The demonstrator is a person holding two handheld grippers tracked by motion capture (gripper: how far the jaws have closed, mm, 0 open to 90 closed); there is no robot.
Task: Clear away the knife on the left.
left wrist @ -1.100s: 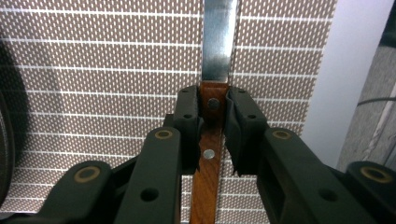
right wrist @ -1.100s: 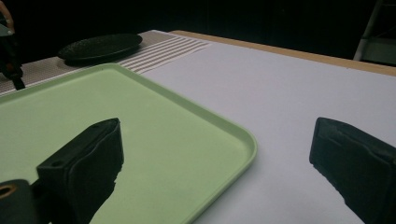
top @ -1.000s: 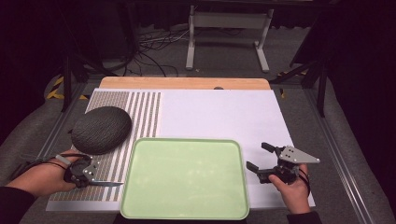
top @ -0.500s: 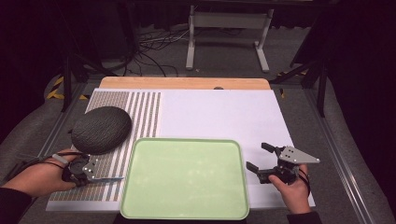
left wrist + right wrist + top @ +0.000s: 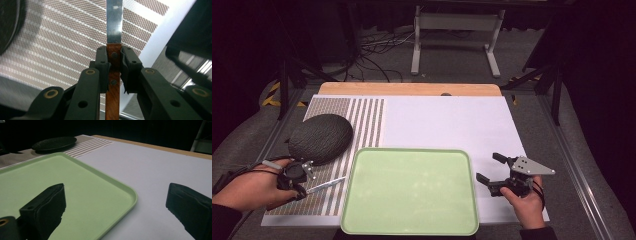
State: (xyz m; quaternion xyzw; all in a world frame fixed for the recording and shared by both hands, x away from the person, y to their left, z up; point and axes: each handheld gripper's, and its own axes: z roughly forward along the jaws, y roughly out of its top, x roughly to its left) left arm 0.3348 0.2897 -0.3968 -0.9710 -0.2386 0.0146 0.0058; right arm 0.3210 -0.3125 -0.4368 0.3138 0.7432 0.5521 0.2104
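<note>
My left gripper (image 5: pixel 305 186) is at the front left, over the striped mat (image 5: pixel 362 120), shut on a knife (image 5: pixel 326 185). In the left gripper view the jaws of my left gripper (image 5: pixel 114 62) clamp the knife's wooden handle (image 5: pixel 112 85), and its steel blade (image 5: pixel 114 22) points away over the mat. The blade's tip lies close to the left rim of the pale green tray (image 5: pixel 412 150), which has nothing on it. To the right of the tray my right gripper (image 5: pixel 487 166) stands open over white paper, its jaws (image 5: pixel 117 202) wide apart with nothing between them.
A dark oval textured plate (image 5: pixel 320 137) lies on the striped mat behind my left hand, and shows far off (image 5: pixel 53 143) in the right gripper view. A white sheet (image 5: pixel 447 122) covers the table behind and right of the tray. A wooden strip (image 5: pixel 412 89) edges the far side.
My left hand has drawn slightly to the left and the knife has swung, so its blade now angles up toward the tray. The right gripper has not moved.
</note>
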